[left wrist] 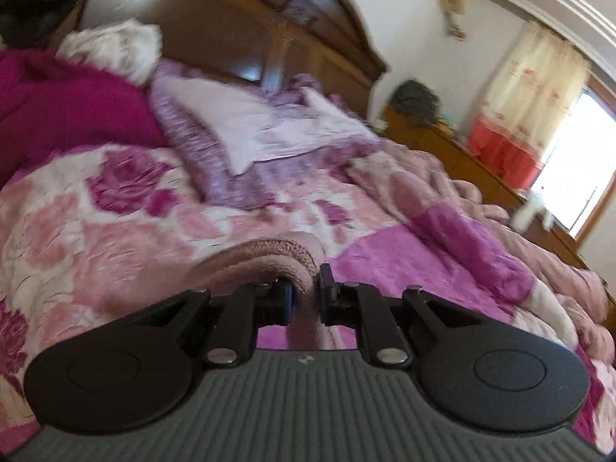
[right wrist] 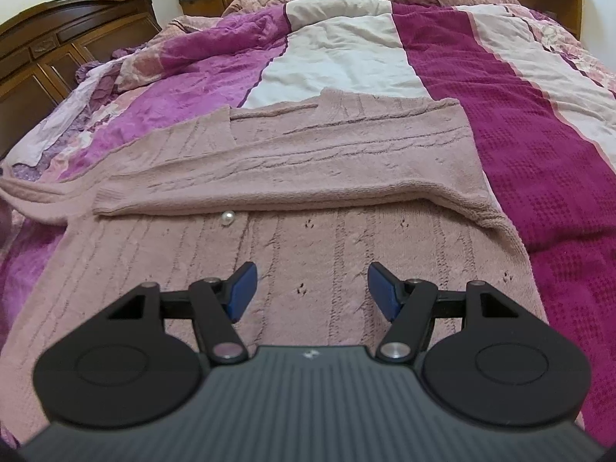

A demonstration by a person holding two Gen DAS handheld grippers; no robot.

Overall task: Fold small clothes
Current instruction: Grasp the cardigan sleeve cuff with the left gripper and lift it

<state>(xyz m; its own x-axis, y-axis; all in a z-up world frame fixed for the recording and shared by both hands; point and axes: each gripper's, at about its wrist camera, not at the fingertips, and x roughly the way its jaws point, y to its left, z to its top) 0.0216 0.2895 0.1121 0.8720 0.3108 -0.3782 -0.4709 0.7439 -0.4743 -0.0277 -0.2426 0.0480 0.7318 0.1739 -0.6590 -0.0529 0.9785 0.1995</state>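
A dusty pink knitted cardigan [right wrist: 292, 177] lies flat on the bed, one sleeve folded across its body, with a pearl button [right wrist: 227, 218] below the sleeve. My right gripper [right wrist: 311, 292] is open and empty, low over the cardigan's body. My left gripper [left wrist: 306, 296] is shut on a ribbed edge of the pink cardigan [left wrist: 269, 261] and holds it lifted above the bedcover; the left wrist view is blurred.
The bed is covered by a pink and purple floral quilt [left wrist: 115, 223] and a magenta and white striped cover [right wrist: 519, 146]. Pillows [left wrist: 238, 131] lie by the wooden headboard [left wrist: 215, 30]. A wooden side cabinet [left wrist: 442, 138] and a curtained window [left wrist: 569, 146] stand beyond.
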